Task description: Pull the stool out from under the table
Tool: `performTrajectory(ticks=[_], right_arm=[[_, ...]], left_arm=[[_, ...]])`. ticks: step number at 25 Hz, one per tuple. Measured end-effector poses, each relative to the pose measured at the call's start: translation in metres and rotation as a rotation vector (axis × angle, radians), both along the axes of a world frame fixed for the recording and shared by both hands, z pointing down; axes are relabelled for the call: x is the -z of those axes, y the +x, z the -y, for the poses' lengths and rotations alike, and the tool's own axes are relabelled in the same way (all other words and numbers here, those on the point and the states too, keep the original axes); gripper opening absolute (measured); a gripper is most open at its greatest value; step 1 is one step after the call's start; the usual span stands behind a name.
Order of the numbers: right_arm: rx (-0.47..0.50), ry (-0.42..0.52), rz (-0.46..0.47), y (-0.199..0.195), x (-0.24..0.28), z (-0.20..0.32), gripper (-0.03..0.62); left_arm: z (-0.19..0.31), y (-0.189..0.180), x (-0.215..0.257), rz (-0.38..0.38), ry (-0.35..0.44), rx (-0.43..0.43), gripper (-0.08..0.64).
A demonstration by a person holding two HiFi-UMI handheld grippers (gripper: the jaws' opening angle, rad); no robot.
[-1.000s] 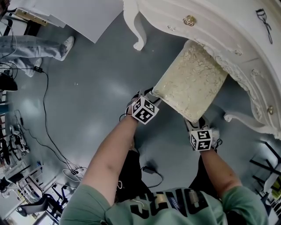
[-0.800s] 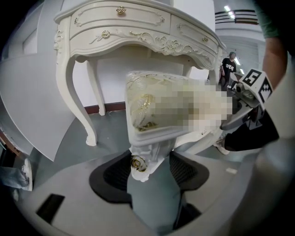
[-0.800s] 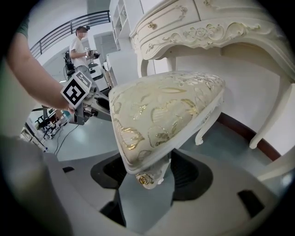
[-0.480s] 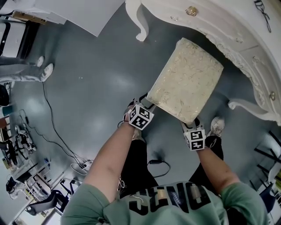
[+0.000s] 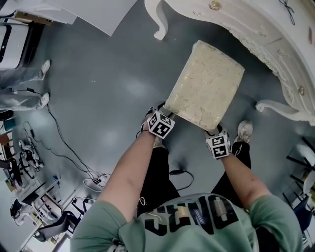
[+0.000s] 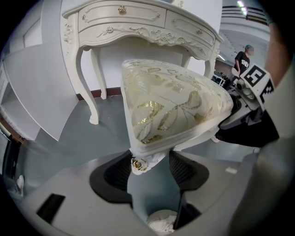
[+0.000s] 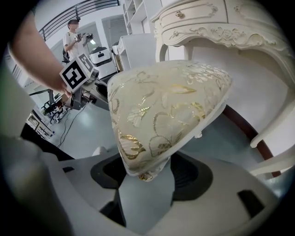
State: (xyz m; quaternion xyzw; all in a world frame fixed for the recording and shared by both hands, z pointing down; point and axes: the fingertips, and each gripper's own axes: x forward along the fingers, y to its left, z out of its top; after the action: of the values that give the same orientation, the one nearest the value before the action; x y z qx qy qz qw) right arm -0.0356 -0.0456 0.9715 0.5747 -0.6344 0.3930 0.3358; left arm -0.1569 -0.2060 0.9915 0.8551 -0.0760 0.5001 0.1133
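Standing at the far left of the head view: another person's legs [image 5: 22, 83] on the grey floor [image 5: 108, 83], with cables [image 5: 59, 152] trailing below them. White flat panel [image 5: 98, 12] at top left.

Left gripper [image 5: 165, 112]: clenched on the near left corner of the stool [image 5: 205, 84]. In the left gripper view the white frame corner with its gold rosette [image 6: 137, 164] sits wedged between the two black fingers [image 6: 115, 173].

Stool: cream cushion with a gold leaf pattern, fully in view from above and set at an angle over open floor. It is in front of the table [image 5: 256, 24], its far right corner near the table's front edge but not under it.

Right gripper [image 5: 215, 133]: grasping the stool's near right corner. The right gripper view shows the frame corner pinched between its fingers.

Table: white, carved, with a gold drawer knob [image 5: 213, 5] and curved legs, at upper right. The wearer's shoe [image 5: 243, 130] lies just right of the right gripper.
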Motion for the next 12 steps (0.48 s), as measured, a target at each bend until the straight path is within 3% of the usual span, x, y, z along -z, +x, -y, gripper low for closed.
performTrajectory(ticks=[12], right_arm=[[-0.041, 0.006, -0.002, -0.0024, 0.0011, -0.0065, 0.268]], left_arm=[[-0.006, -0.0052, 0.0008, 0.033, 0.003, -0.003, 0.242]])
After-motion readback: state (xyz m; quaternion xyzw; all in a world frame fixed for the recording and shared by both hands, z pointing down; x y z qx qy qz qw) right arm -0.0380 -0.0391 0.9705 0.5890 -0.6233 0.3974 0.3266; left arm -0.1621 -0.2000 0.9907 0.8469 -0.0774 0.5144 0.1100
